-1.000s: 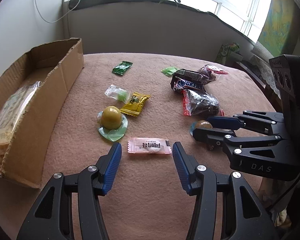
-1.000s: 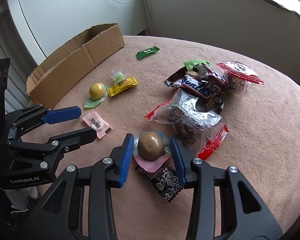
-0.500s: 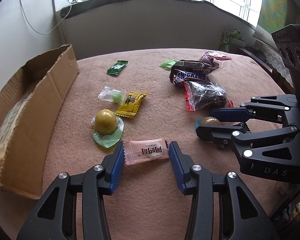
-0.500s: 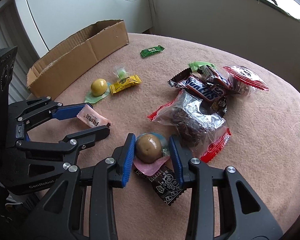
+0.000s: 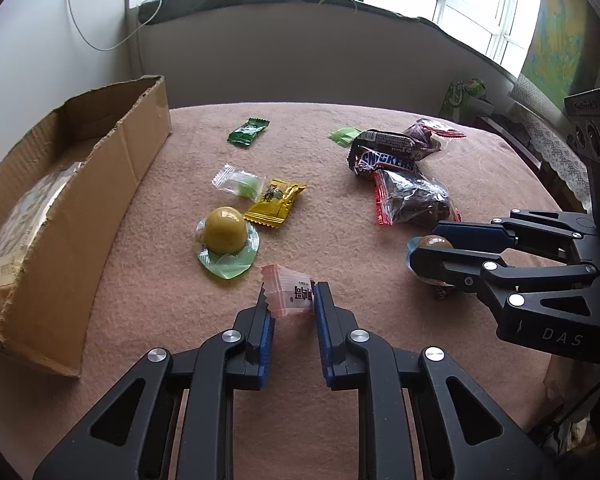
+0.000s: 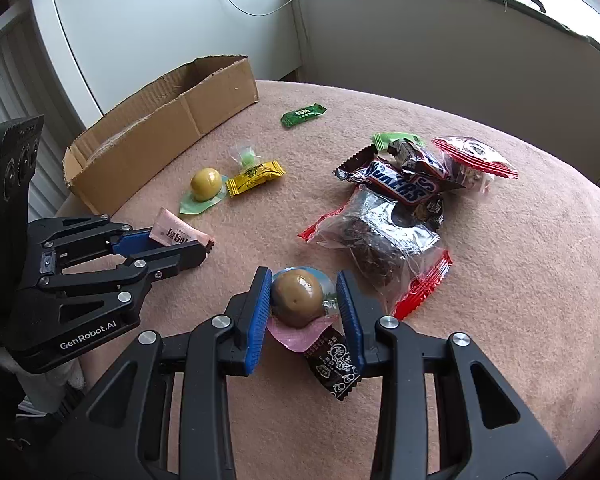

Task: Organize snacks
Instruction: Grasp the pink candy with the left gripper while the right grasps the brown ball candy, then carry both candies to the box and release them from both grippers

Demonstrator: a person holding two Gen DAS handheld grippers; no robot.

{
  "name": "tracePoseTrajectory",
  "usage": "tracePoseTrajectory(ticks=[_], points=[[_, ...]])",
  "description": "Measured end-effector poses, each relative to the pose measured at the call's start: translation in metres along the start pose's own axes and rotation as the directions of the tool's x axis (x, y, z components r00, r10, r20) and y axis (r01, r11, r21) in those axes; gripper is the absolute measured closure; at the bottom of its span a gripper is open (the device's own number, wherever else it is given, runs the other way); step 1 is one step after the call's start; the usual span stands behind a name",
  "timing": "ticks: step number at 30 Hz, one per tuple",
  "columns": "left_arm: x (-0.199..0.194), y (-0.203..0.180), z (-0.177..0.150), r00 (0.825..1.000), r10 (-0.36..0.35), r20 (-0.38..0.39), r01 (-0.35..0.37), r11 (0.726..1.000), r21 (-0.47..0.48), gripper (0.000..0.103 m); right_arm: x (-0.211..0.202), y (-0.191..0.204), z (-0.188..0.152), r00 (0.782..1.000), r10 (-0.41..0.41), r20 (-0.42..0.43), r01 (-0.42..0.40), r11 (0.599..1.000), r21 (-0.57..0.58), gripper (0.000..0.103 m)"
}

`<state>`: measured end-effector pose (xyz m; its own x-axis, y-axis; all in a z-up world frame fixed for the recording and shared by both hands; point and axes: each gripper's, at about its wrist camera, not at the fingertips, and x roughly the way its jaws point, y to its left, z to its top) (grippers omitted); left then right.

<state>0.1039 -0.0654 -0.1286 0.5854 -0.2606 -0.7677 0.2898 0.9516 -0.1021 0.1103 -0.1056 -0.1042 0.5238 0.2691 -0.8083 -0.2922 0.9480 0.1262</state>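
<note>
A pink wrapped candy (image 5: 289, 283) sits crumpled between the blue pads of my left gripper (image 5: 292, 292), whose jaws are closing and press on both its ends. From the right wrist view the same candy (image 6: 174, 232) sticks out of the left gripper (image 6: 168, 246). My right gripper (image 6: 303, 280) is shut on a brown ball snack (image 6: 298, 298) with a pink foil base, low over the cloth. The left wrist view shows that ball (image 5: 434, 242) between the right fingers. A cardboard box (image 5: 100, 184) lies at the left with a pale packet inside.
Loose on the pink tablecloth (image 5: 180, 320): a yellow-green ball snack (image 5: 224, 230), a yellow packet (image 5: 276, 202), a clear packet (image 5: 240, 184), a green packet (image 5: 248, 132), Snickers bars (image 5: 384, 164), a clear bag of dark snacks (image 5: 416, 200). A black packet (image 6: 334, 360) lies under the brown ball.
The left jaws have closed from wide apart onto the pink candy, crumpling it. The right jaws have narrowed slightly around the brown ball. Neither hand has shifted much.
</note>
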Motion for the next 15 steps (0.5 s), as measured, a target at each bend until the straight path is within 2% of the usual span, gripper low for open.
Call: tracePoseTrajectory(ticks=[5,7,15], points=[[-0.004,0.001,0.000,1.000,-0.016,0.013,0.016,1.000,-0.017,0.094,-0.001,-0.002,-0.002,1.000,-0.001,0.007,0.001,1.000,0.015,0.068],[-0.005,0.002,0.001,1.000,-0.020,0.021,0.021,0.999,-0.027,0.096,-0.002,-0.002,-0.003,1.000,0.000,0.012,0.000,1.000,0.015,0.077],[-0.012,0.004,0.000,0.998,-0.029,0.047,0.031,0.998,-0.050,0.097,-0.007,-0.006,-0.002,1.000,-0.002,0.028,0.001,0.999,0.038,0.077]])
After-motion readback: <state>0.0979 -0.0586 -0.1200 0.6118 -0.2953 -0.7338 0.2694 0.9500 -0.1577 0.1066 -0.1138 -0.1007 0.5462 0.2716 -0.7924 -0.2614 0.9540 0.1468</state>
